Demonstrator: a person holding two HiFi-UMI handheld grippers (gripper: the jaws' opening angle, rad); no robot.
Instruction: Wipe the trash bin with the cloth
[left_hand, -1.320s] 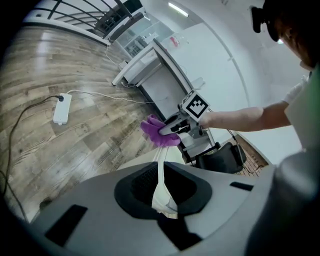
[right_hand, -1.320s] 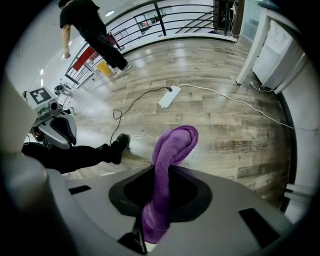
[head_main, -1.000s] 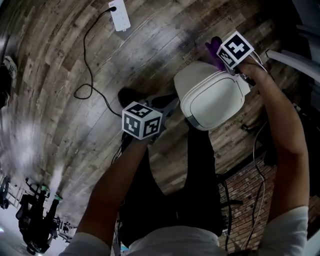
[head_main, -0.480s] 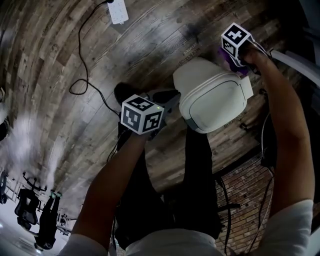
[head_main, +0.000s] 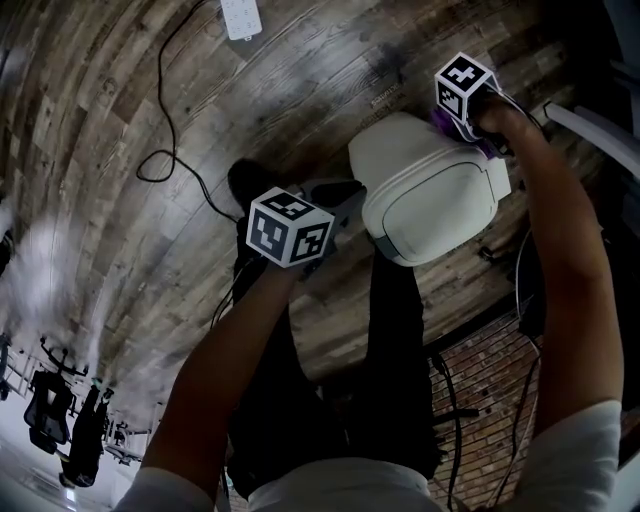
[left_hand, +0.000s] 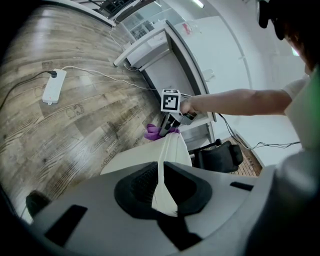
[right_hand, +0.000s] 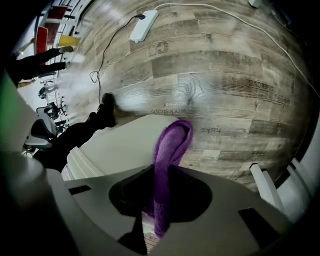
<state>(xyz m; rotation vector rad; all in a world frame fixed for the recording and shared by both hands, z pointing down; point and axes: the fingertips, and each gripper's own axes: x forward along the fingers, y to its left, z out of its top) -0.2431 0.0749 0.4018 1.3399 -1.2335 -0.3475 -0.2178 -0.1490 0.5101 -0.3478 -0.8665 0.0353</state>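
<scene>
You look to be in the middle of the wipe, not at its end. The trash bin (head_main: 430, 195) sits on the wooden floor (head_main: 300, 90) just ahead of your legs, and the purple cloth (right_hand: 170, 150) lies against its top at the far corner, on your right side. Nothing shows which parts are already clean, so I judge that the broad pale lid and the sides below it remain to be covered.

Your right claw (right_hand: 159, 200) is closed down narrow on the cloth. The fabric is folded over, and its loop stands out past the jaws and rests on the bin's top surface.

Your left claw (left_hand: 165, 192) is likewise pinched nearly together, on a thin white edge at the bin's near left side. It seems to steady the bin while your other arm wipes.
</scene>
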